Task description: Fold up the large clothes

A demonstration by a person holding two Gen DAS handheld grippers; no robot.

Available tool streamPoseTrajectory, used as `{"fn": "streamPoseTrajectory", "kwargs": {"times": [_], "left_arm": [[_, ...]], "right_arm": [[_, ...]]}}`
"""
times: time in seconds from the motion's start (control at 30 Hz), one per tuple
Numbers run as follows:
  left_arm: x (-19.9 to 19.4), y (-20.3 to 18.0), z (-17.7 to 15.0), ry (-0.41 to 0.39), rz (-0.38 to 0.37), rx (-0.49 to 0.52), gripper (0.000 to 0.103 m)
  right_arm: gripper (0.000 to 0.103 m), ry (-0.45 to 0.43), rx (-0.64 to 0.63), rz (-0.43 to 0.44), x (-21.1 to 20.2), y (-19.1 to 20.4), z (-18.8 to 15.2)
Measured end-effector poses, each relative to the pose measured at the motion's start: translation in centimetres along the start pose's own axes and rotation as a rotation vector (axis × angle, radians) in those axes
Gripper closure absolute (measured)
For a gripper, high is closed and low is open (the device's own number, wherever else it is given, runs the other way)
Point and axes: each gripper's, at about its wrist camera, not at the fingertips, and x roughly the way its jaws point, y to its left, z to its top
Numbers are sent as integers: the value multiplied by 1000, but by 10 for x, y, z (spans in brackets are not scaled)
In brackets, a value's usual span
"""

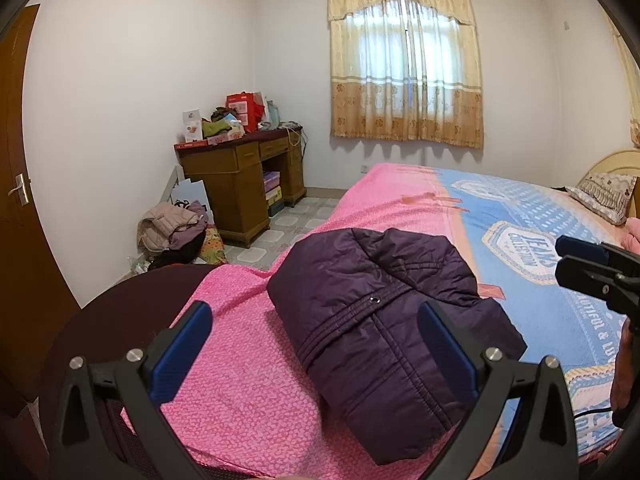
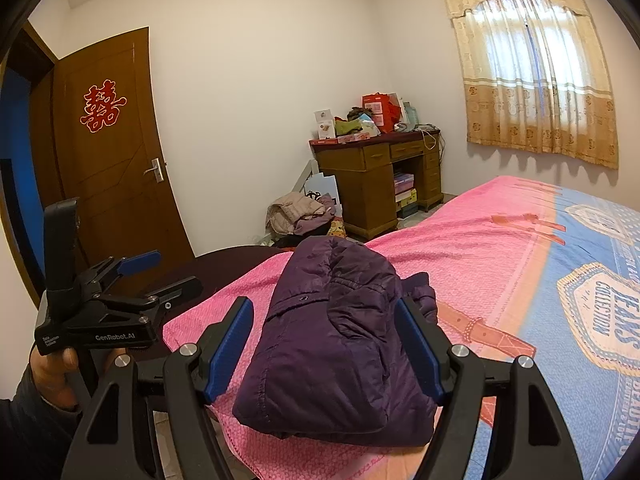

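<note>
The purple jacket (image 2: 340,344) lies folded compactly on the bed (image 2: 500,248), seemingly finished, with the left claw (image 1: 316,344) and right claw (image 2: 324,348) both wide and empty.

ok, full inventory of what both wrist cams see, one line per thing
jacket: 1, dark purple, folded, on the bed's pink end
bedspread: 1, pink and blue, covering the bed
pillow: 1, patterned, at the headboard
desk: 1, brown wood, far corner, clutter on top
clothes pile: 1, beige and mauve, floor beside the desk
door: 1, brown, red paper cutout on it
curtain: 1, cream and tan, drawn over the window
left gripper: 1, black with blue pads, open, over the jacket
right gripper: 1, black with blue pads, open, jacket between the fingers
</note>
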Motion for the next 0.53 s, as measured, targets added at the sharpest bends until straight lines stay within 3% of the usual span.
{"fn": "streamPoseTrajectory", "kwargs": {"times": [0.53], "left_arm": [[2, 2, -1, -19, 2, 15, 0]], "right_arm": [[30, 10, -8, 9, 2, 2, -3]]}}
